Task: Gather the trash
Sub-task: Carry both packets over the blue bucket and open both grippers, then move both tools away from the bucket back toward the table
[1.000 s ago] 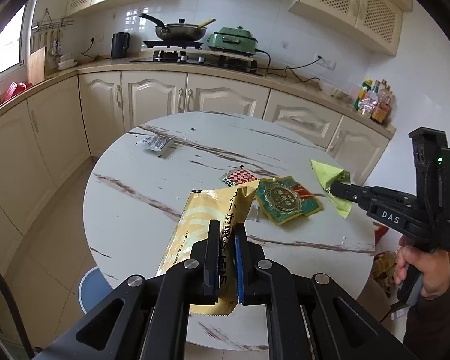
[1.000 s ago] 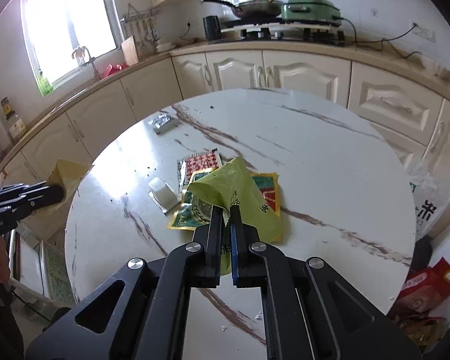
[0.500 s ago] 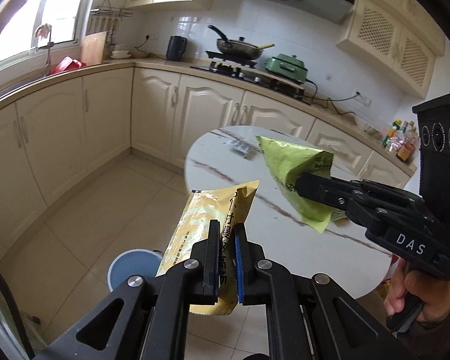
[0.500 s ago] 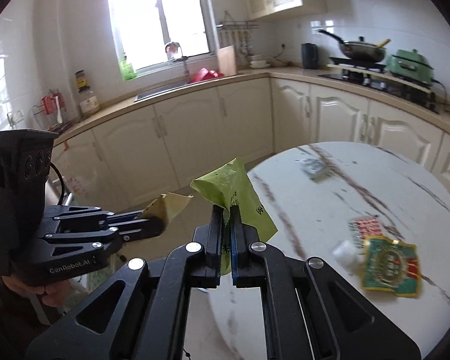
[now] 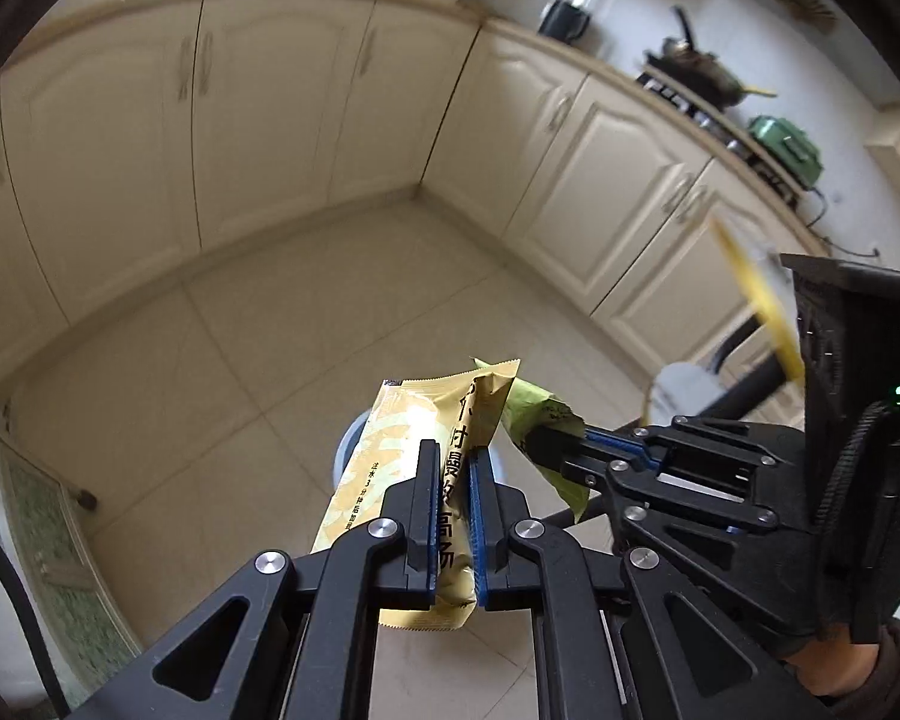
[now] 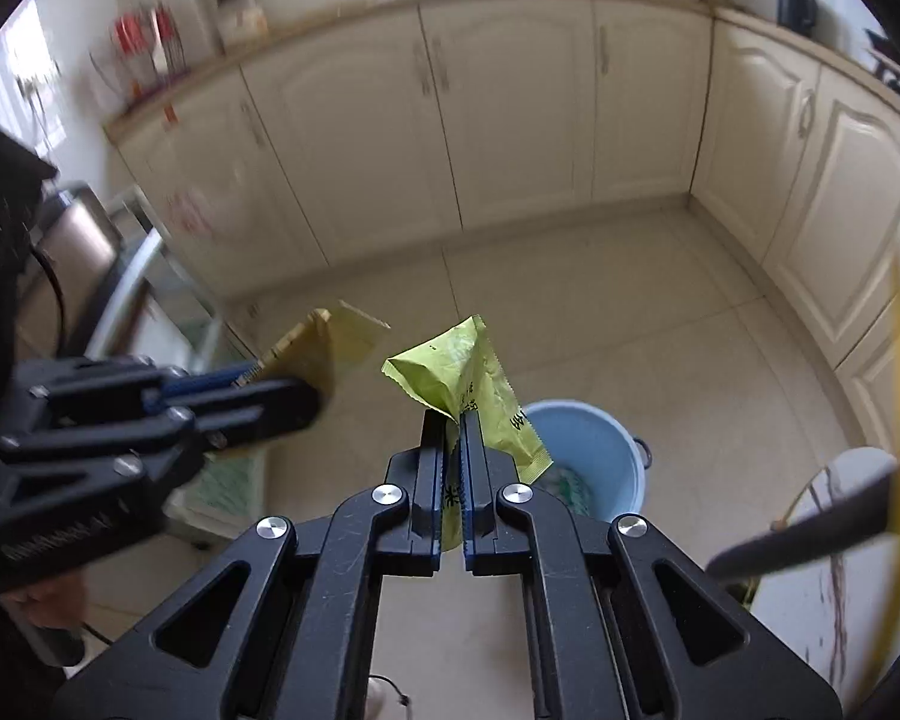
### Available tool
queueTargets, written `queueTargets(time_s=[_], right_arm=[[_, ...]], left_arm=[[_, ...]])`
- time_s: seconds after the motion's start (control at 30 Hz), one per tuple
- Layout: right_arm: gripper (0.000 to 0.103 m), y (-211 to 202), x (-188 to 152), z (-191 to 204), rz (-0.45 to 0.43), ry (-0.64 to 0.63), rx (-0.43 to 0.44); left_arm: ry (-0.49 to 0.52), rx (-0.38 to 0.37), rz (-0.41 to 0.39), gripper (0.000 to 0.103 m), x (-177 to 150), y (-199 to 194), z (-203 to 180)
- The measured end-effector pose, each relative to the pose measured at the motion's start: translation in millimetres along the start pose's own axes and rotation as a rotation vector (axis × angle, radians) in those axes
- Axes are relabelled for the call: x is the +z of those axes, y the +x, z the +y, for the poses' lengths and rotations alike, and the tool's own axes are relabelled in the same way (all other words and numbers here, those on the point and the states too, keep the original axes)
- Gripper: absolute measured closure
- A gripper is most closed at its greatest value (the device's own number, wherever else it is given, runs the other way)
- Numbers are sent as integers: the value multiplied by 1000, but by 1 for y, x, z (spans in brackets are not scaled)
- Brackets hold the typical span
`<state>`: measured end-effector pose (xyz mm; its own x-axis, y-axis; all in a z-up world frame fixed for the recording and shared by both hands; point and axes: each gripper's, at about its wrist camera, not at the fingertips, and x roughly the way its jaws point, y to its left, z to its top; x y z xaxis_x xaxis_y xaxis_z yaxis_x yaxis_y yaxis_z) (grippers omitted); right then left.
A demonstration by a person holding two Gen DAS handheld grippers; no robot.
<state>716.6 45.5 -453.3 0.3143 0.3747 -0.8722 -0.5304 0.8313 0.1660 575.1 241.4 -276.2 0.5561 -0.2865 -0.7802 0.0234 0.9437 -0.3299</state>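
My left gripper [image 5: 453,450] is shut on a long yellow snack wrapper [image 5: 414,438] with black print, held over the tiled floor. My right gripper [image 6: 452,420] is shut on a crumpled green wrapper [image 6: 462,372]. A light blue bin [image 6: 594,456] stands on the floor just beyond and right of the green wrapper; in the left wrist view only a sliver of the bin [image 5: 347,447] shows behind the yellow wrapper. Each gripper appears in the other's view: the right gripper [image 5: 540,444] with the green wrapper [image 5: 534,411], the left gripper [image 6: 306,390] with the yellow wrapper [image 6: 330,348].
Cream kitchen cabinets [image 6: 450,120] wrap around the tiled floor [image 5: 240,360]. The marble table edge [image 6: 840,510] is at the right. A glass-fronted unit [image 6: 150,276] stands at the left. Stove with pan [image 5: 708,84] sits on the far counter.
Both grippers swung away from the table and tilted down toward the floor, still carrying their wrappers. The blue bin has come into view below them; the table has slid to the edge.
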Motion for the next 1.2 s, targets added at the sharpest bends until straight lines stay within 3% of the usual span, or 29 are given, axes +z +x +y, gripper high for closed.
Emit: queueTargets(time_s=[0.2, 0.3, 0.37, 0.43, 0.53, 0.63, 0.73, 0.87, 0.9, 0.93, 1.03, 1.2], right_arm=[[93, 105, -5, -48, 136, 42, -86], [75, 132, -6, -72, 151, 63, -108], [59, 136, -8, -83, 142, 52, -142], [53, 136, -10, -92, 135, 50, -167], [49, 132, -10, -100, 118, 57, -235], [38, 128, -9, -109, 107, 74, -269], [37, 122, -9, -117, 103, 88, -278], [36, 113, -6, -124, 87, 111, -291], [35, 111, -5, -125, 79, 119, -285], [35, 108, -5, -127, 75, 130, -278], [34, 97, -2, -124, 61, 142, -266], [36, 77, 3, -103, 29, 130, -211]], left_arm=[[-50, -26, 113, 99, 5, 80, 27], [-50, -26, 166, 99, 11, 115, 33], [-47, -34, 195, 99, 19, 138, 35], [-40, -32, 220, 99, 25, 158, 31], [-37, -44, 249, 99, 43, 188, 23], [-33, -37, 260, 98, 56, 207, 19], [-47, -23, 261, 96, 60, 222, 11], [-68, -49, 253, 88, 54, 232, 2], [-67, -36, 247, 81, 53, 229, 2], [-70, -16, 235, 71, 53, 224, 5], [-98, 64, 192, 57, 55, 203, 15], [-98, 242, 109, 48, 57, 146, 22]])
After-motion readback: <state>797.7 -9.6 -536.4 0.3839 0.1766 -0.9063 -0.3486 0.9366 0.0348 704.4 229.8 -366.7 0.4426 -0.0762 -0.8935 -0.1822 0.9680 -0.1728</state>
